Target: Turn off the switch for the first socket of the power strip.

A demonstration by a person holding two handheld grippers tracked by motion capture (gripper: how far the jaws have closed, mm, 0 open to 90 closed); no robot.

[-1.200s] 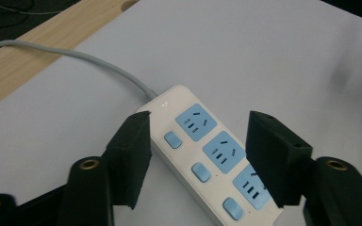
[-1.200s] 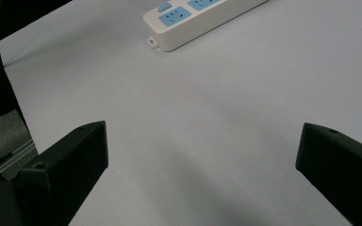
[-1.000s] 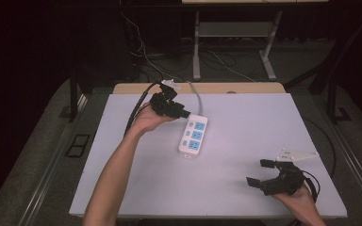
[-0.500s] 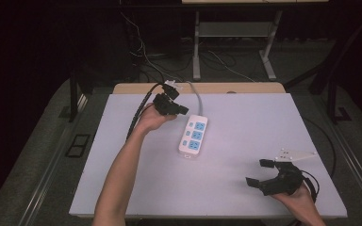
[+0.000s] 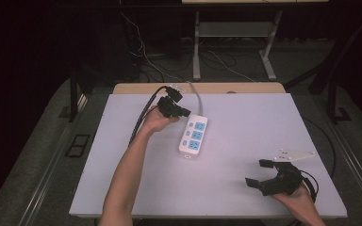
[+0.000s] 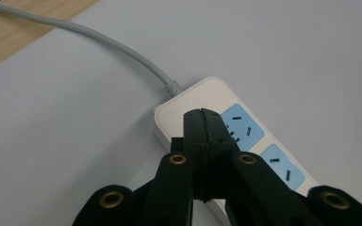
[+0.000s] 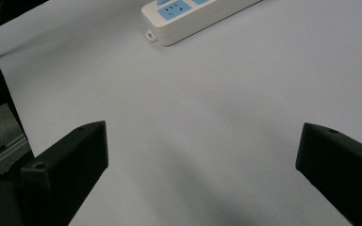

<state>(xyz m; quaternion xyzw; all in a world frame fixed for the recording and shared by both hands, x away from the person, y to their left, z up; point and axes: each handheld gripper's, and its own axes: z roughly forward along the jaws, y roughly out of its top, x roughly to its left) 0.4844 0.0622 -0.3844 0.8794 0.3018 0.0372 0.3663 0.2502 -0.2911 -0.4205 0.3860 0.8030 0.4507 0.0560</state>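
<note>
A white power strip with blue sockets lies near the middle of the white table, its grey cable running off the back edge. My left gripper hovers at the strip's cable end. In the left gripper view its jaws are pressed together with nothing between them, just above the strip beside the first blue socket. My right gripper rests near the front right corner, wide open and with nothing between its jaws. It faces the strip's far end.
A wooden strip borders the table's back edge. Black cables trail from the left gripper toward the back left. A grey plate sits on top of the right gripper. Behind the table stand metal legs and loose floor cables.
The left hand has sunk a little and edged toward the strip's cable end. The right hand and the strip have stayed put.
</note>
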